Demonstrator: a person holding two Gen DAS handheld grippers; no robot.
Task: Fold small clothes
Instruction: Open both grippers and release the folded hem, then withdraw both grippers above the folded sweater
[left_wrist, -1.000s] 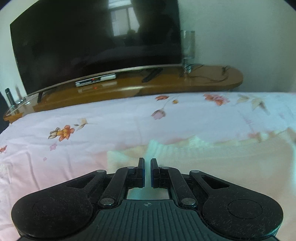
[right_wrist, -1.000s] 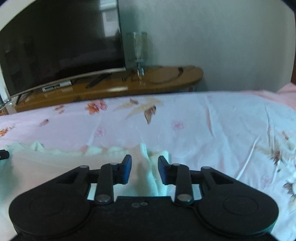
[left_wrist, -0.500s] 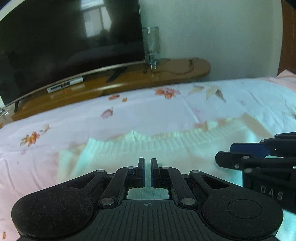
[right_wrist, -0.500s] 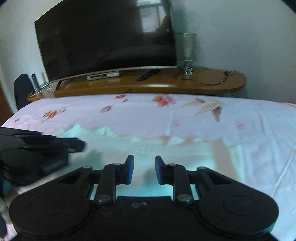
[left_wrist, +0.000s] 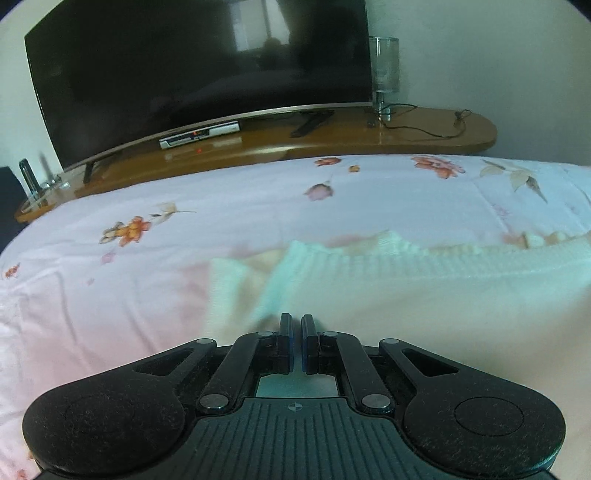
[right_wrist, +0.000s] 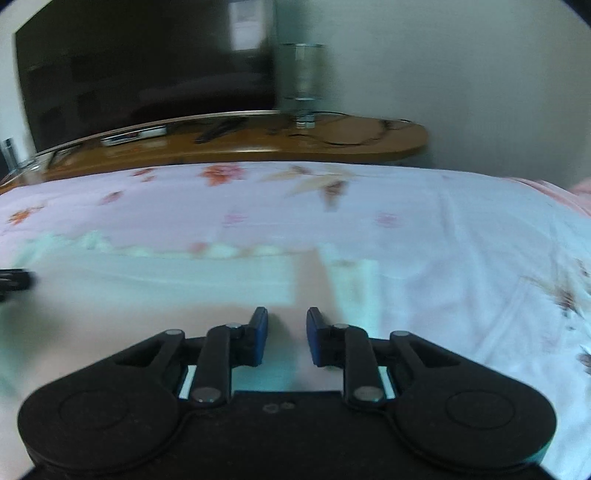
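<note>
A pale cream knitted garment (left_wrist: 424, 295) lies flat on the flowered pink bed sheet (left_wrist: 221, 206), its ribbed edge toward the far side. My left gripper (left_wrist: 296, 321) is shut just above the garment's near left part, and no cloth shows between its pads. In the right wrist view the garment (right_wrist: 166, 288) fills the lower left, with a folded strip at its right edge. My right gripper (right_wrist: 287, 315) hangs over that right part; its jaws are closing, still apart, with nothing pinched. The left gripper's tip (right_wrist: 14, 280) shows at the left edge.
Beyond the bed stands a curved wooden TV stand (left_wrist: 369, 144) with a large dark television (left_wrist: 184, 74), a set-top box (left_wrist: 199, 134) and a clear glass vase (left_wrist: 384, 70) with cables. A pale wall (right_wrist: 461, 74) is behind. Bare sheet (right_wrist: 461, 258) stretches right of the garment.
Both grippers swung toward each other half a second ago, then back apart, and now sit a little lower. The right jaws have narrowed. The right gripper has left the left wrist view.
</note>
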